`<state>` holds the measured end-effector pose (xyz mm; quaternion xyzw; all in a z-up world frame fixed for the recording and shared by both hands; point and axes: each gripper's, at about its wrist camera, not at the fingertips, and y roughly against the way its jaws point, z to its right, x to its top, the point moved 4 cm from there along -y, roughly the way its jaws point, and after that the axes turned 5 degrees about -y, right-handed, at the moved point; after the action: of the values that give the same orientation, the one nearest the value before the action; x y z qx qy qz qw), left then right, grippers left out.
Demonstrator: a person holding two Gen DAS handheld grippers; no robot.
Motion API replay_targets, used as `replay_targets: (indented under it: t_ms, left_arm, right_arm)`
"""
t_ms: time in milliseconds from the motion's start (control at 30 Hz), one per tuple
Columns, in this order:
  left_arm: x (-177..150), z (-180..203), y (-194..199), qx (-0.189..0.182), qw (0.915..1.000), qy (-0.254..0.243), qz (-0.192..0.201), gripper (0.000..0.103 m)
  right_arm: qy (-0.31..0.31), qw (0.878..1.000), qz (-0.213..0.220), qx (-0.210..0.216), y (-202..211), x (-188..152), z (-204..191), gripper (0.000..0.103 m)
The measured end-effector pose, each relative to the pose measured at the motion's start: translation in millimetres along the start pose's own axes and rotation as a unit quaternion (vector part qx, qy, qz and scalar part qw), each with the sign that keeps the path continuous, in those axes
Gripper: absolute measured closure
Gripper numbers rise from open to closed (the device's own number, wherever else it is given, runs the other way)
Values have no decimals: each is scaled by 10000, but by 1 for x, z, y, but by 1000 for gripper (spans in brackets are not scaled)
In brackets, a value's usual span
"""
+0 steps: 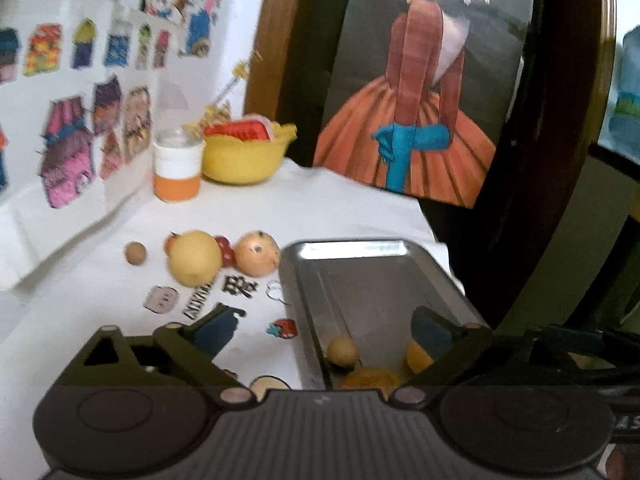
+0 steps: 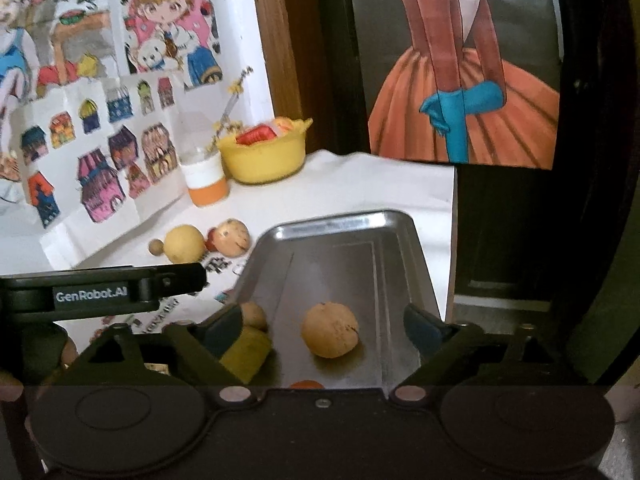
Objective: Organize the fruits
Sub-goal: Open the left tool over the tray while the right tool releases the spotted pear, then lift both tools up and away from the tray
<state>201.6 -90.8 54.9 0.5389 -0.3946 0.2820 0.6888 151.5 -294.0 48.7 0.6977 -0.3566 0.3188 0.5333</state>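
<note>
The right gripper (image 2: 324, 326) stands wide open over the near end of the metal tray (image 2: 394, 248), its fingers apart on either side of a round tan fruit (image 2: 329, 329) that lies on the tray floor, touching neither pad. The left gripper (image 1: 320, 332) is open too and holds nothing; one finger hangs over the white tablecloth (image 1: 320, 208), the other over the tray's near end. The tray is a long rectangle, its long axis running away from both cameras toward the painting of an orange-skirted figure (image 1: 408, 120). The right wrist view alone shows a yellow piece (image 2: 246, 354) and a small brown ball (image 2: 253, 315) against the tray's left wall, partly behind the left finger; the left wrist view shows a small tan ball (image 1: 342, 353) and orange pieces (image 1: 418, 358) at the near end. Left of the tray, on the cloth, lie a yellow fruit (image 1: 195, 258), a speckled orange fruit (image 1: 257, 253), small red fruits (image 1: 225, 249) between them and a little brown ball (image 1: 135, 253). Farther back stand an orange-and-white jar (image 1: 178, 168) and a yellow bowl (image 1: 244, 156) holding something red.
</note>
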Motion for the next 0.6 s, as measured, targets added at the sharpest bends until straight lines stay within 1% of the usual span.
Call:
replay_targets:
  t_ms: [33,100,333,533,600]
  left_arm:
    - [1,-2,8,35,10000,12,70,1]
    - [4,-6,23,93,9998,11,197,1]
    - [17,-19,85,301,9974,-156,631,1]
    - [34,-27,138,521,9933,-327,981,0]
    - [39,-29,153,575,9920,-370,1057,0]
  right_arm:
    - [14,10000,51,16,7,1,-3,4]
    - [71,9999,141,33,21,4,-9,1]
    - [212,9988,317,307,82,18,-34,1]
    - [832,9946,279,559,140,35,-63,1]
    - [1034,9922,218,666,154,42,-74,1]
